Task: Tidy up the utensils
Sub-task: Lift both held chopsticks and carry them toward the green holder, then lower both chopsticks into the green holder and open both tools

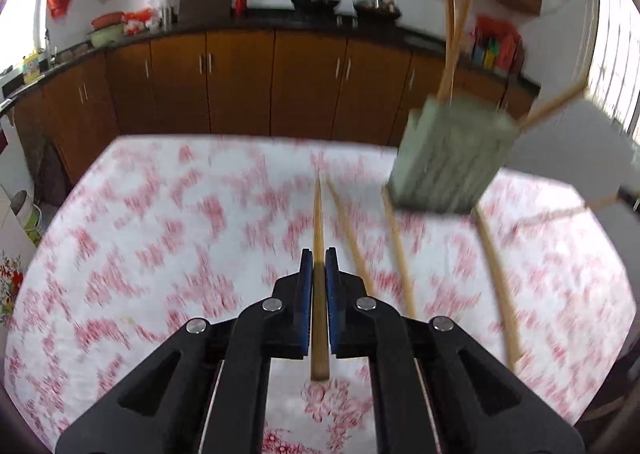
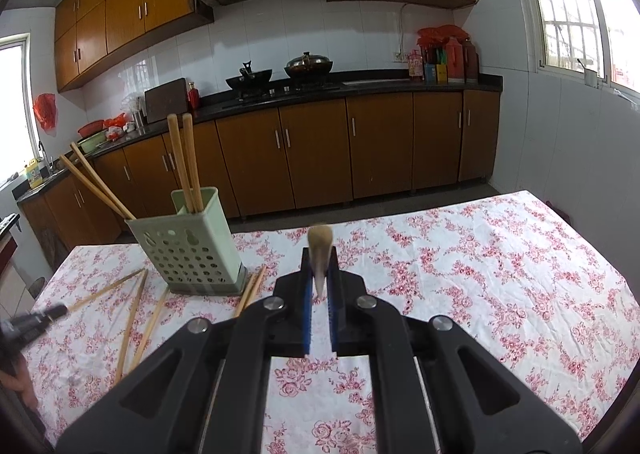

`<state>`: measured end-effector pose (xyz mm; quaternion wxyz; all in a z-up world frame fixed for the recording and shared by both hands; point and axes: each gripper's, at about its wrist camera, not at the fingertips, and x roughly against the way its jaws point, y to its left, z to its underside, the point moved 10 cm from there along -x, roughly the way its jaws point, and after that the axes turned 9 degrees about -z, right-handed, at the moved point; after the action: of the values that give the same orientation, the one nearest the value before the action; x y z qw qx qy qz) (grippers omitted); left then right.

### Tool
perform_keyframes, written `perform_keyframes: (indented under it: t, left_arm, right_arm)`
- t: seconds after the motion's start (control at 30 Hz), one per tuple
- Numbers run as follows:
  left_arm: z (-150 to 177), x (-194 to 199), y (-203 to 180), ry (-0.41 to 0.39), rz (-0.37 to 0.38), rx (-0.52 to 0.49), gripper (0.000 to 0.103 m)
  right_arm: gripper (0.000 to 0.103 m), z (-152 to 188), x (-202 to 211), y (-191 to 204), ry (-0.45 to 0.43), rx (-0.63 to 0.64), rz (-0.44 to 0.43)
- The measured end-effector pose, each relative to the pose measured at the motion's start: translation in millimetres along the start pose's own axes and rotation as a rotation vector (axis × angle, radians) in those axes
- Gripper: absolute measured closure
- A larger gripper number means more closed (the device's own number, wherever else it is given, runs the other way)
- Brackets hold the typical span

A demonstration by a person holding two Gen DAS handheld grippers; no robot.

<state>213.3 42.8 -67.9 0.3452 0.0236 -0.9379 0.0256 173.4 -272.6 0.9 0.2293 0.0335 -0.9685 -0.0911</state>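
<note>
Wooden chopstick (image 1: pixel 319 254) in left tool (image 1: pixel 319 254)

I can't read any text, label, brand or number from either wrist view. The left view is smeared with motion blur. In the right view the pink bottle (image 2: pixel 415 63) and the colored boxes (image 2: pixel 436 72) on the far counter (image 2: pixel 376 83) carry print, and so does the yellow bottle (image 2: pixel 35 173) by the sink, but all of it is too small for me to make out.

Wooden chopsticks (image 2: pixel 132 320) beside green holder (image 2: pixel 192 242)
</note>
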Motion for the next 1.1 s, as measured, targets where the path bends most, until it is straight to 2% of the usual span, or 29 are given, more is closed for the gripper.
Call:
perform_keyframes:
  t: [0.17, 0.3, 0.63, 0.83, 0.93, 1.1]
  left_arm:
    - [-43.6, 28.5, 1.3, -0.113, 0.016, 0.047, 0.096]
    - [-65.7, 44.4, 0.4, -0.174, 0.02, 0.074, 0.096]
    - [-71.9, 48.6, -1.6, -0.189, 0.025, 0.08, 0.096]
    - [-94.8, 84.2, -17.4, -0.243, 0.114, 0.078, 0.096]
    - [-114.1, 110.7, -35.1, -0.297, 0.169, 0.064, 0.096]
    - [-146.0, 140.2, -60.7, -0.397, 0.203, 0.053, 0.096]
  right_arm:
    - [0.095, -8.4, 3.0, 3.5, -0.019, 0.004, -0.006]
    - [0.095, -14.7, 6.5, 6.8, -0.034, 0.008, -0.013]
    - [0.095, -21.4, 10.5, 8.8, -0.039, 0.005, -0.028]
    - [0.095, -45.8, 33.6, 35.4, -0.06, 0.0, -0.148]
    - [0.095, -64.7, 49.7, 56.0, -0.077, -0.002, -0.249]
    - [0.095, -97.1, 66.5, 78.6, -0.13, 0.003, -0.339]
